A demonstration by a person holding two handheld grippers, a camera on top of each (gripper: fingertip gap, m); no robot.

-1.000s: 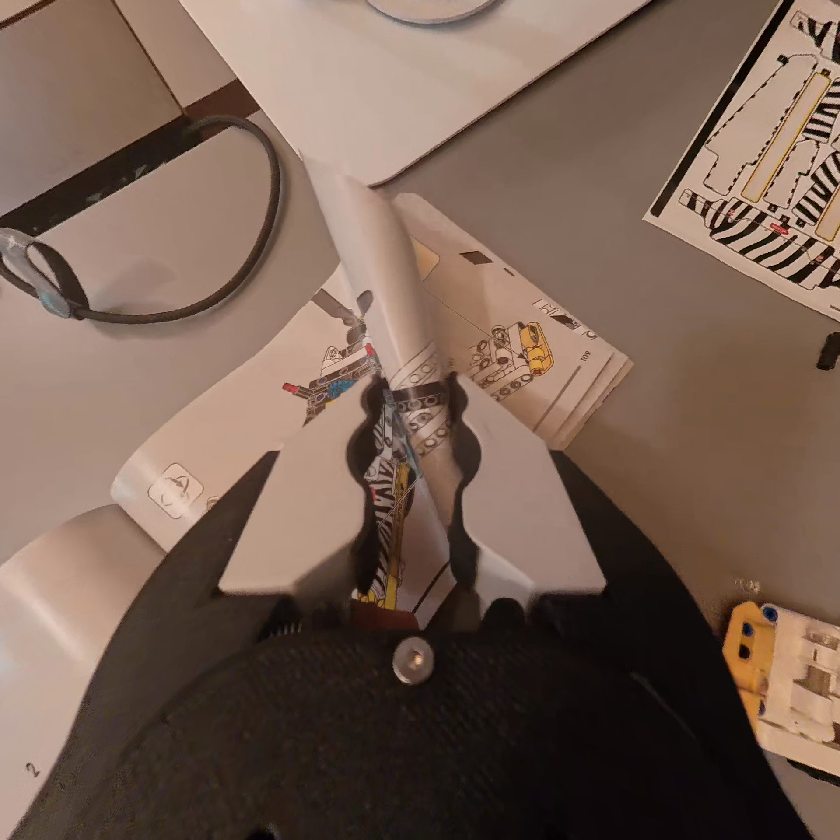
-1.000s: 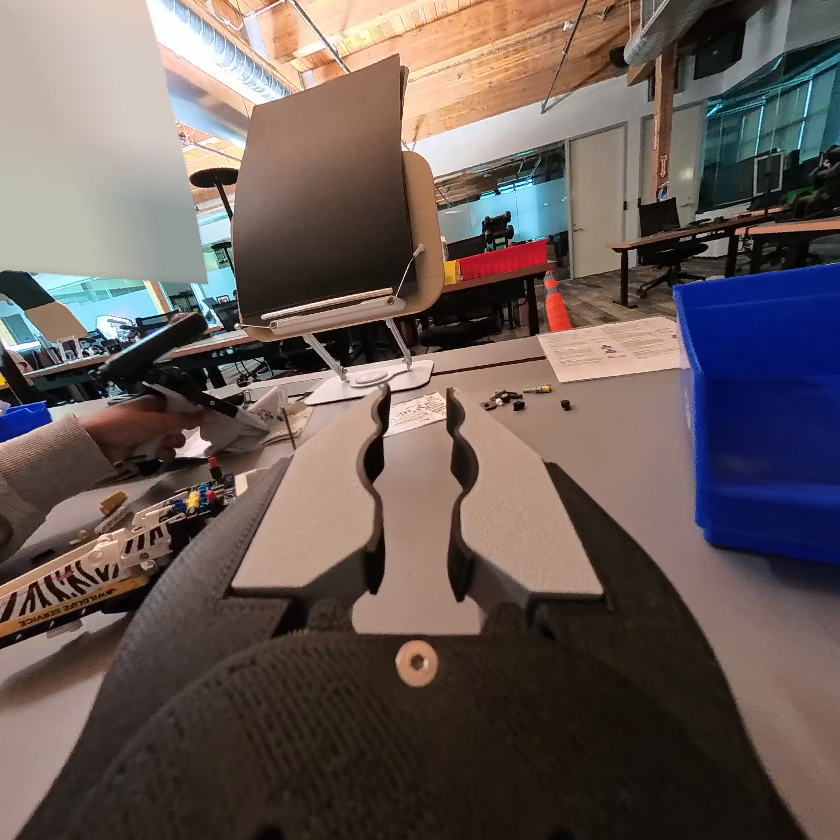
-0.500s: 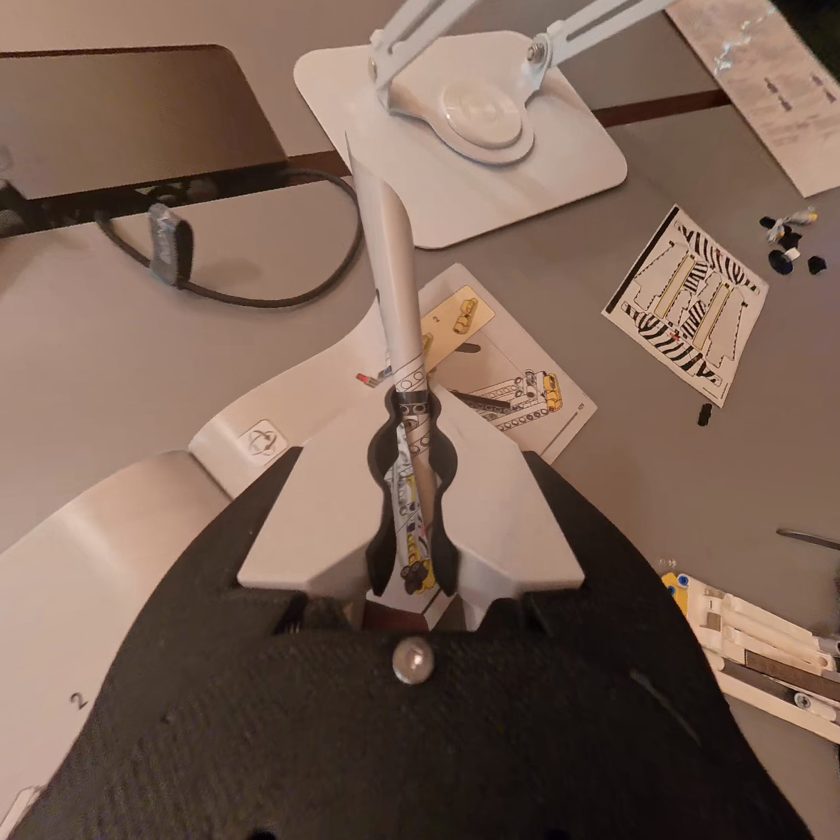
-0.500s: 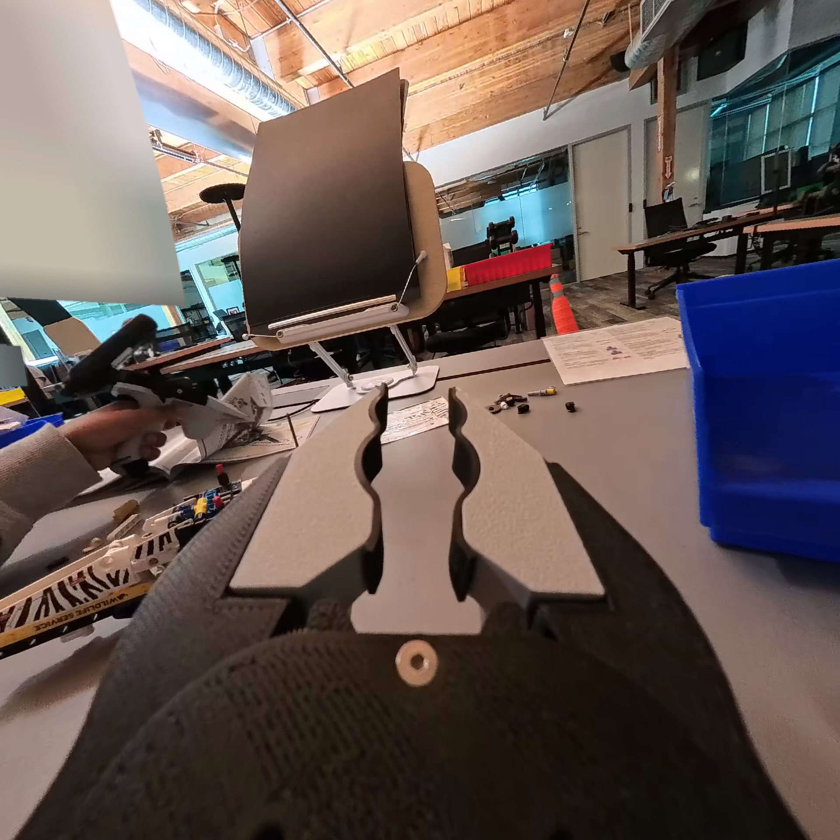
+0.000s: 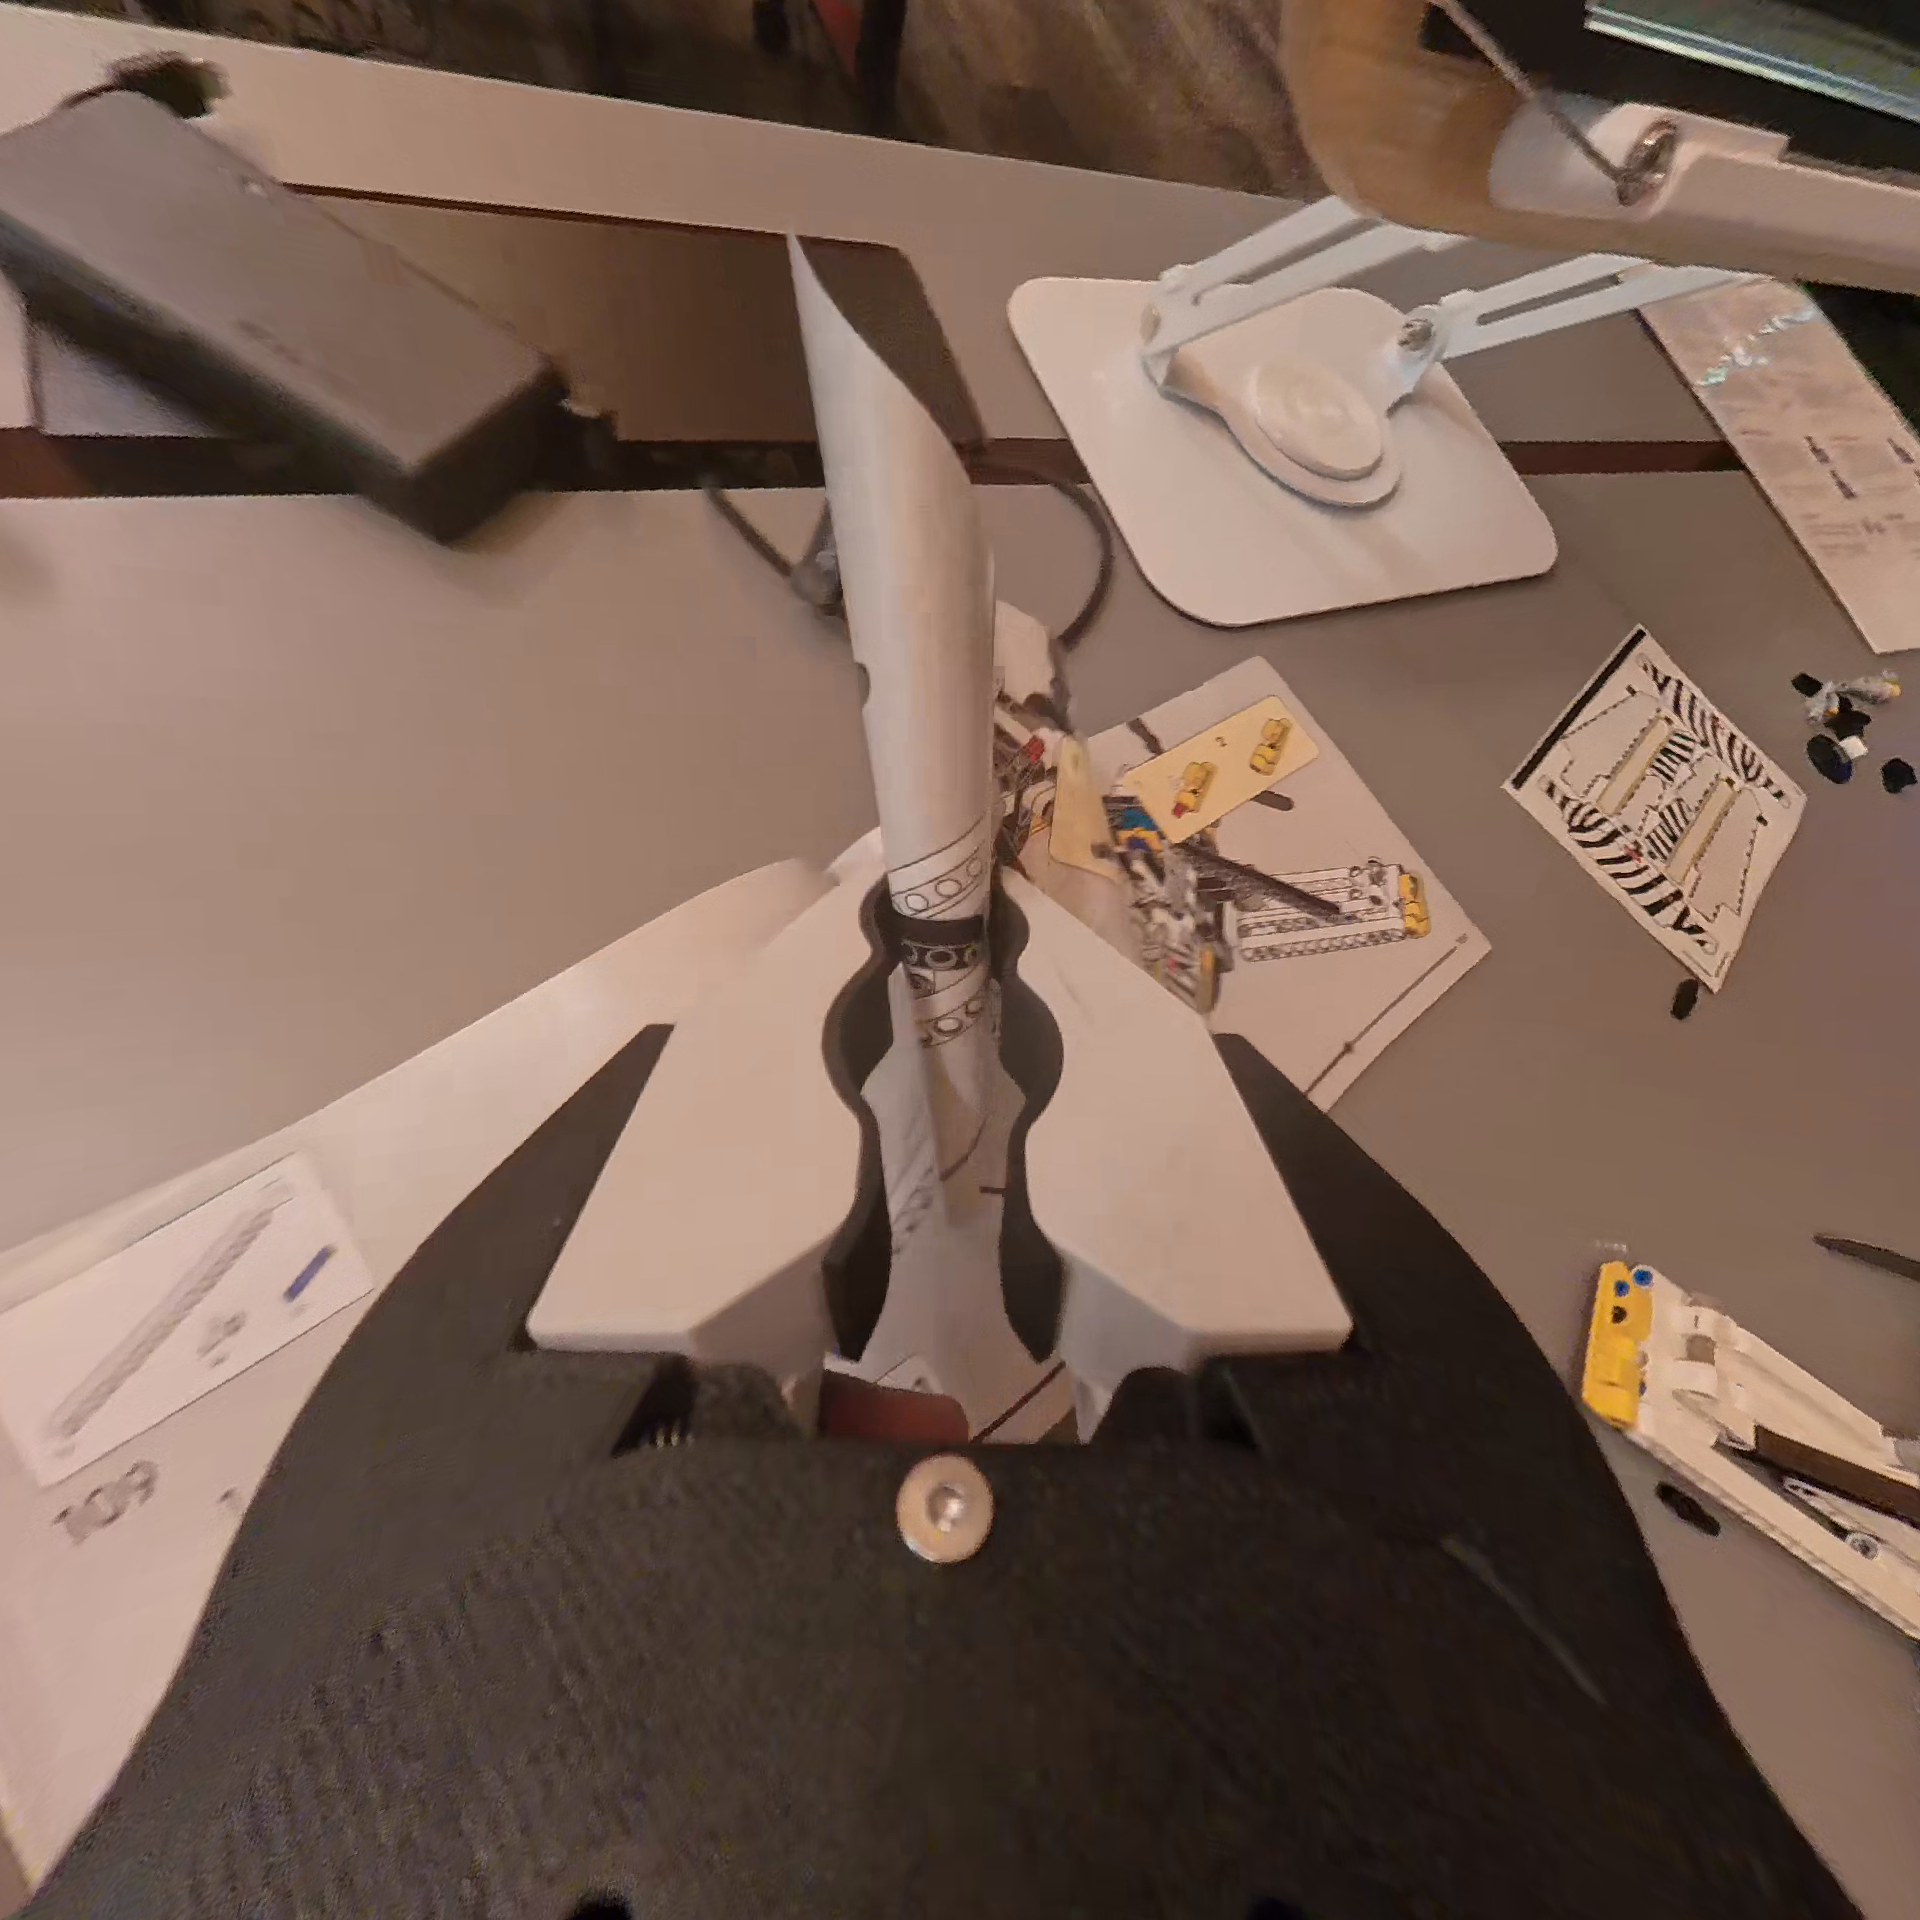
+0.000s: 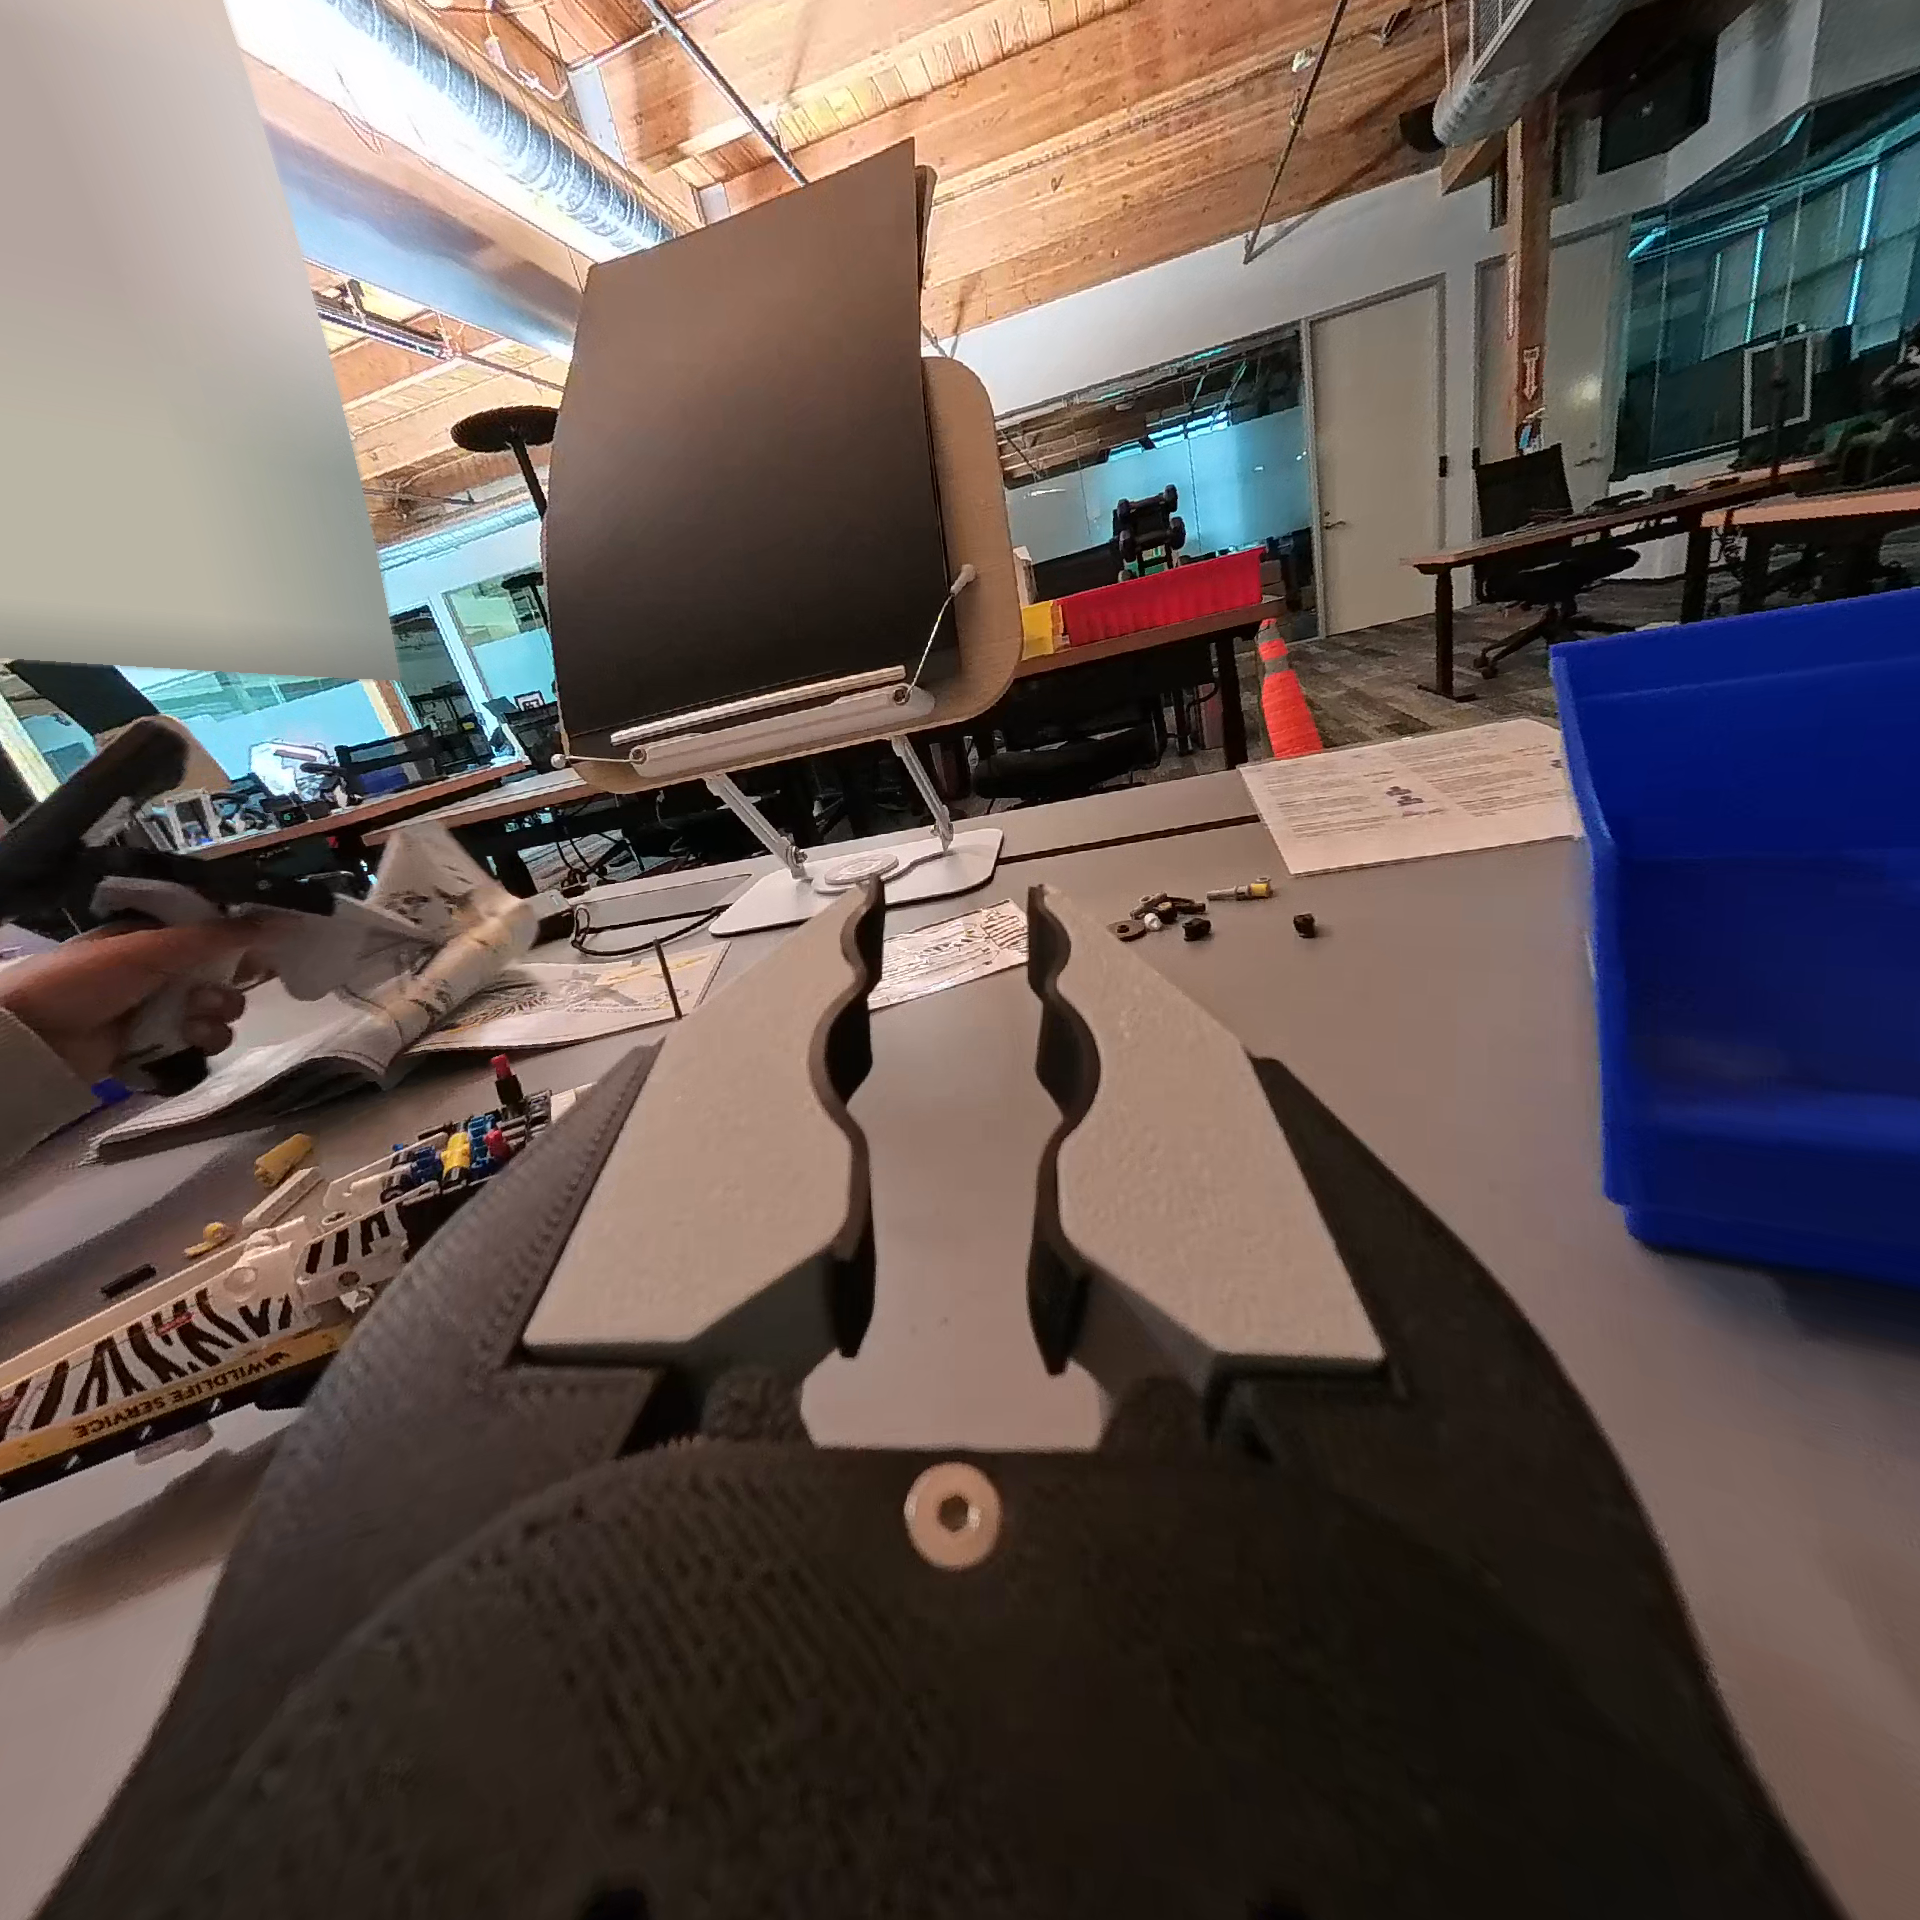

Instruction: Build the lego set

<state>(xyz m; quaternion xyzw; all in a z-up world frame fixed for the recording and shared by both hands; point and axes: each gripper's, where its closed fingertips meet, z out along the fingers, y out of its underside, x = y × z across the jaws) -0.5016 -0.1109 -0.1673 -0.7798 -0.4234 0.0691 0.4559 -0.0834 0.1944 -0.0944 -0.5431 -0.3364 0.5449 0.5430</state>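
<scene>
My left gripper point(image 5: 940, 904) is shut on a few curled pages point(image 5: 914, 623) of the instruction booklet point(image 5: 1299, 894) and holds them up above the open booklet on the grey table. The right wrist view shows it far left point(image 6: 343, 914), in a hand, with the pages lifted. My right gripper point(image 6: 956, 904) is open and empty, low over the table. The partly built zebra-striped Lego model point(image 6: 208, 1340) lies left of my right gripper; its yellow and white end shows in the left wrist view point(image 5: 1745, 1413). A zebra sticker sheet point(image 5: 1652, 810) lies right of the booklet.
A book stand with a black panel point(image 6: 748, 499) stands at the back on its white base point(image 5: 1278, 457). A blue bin point(image 6: 1766, 935) is on the right. Small loose parts point(image 6: 1174, 920) and a printed sheet point(image 6: 1413, 790) lie beyond my right gripper. A black cable point(image 5: 1081, 551) lies behind the booklet. Across from one pair of fingers to the other is roughly 50 cm. From my right tips it is roughly 25 cm to the partly built zebra-striped Lego model point(image 6: 208, 1340); from my left, 35 cm.
My left gripper has risen and pulled back with the pages in it, lifting them higher off the booklet. My right gripper has hardly moved.
</scene>
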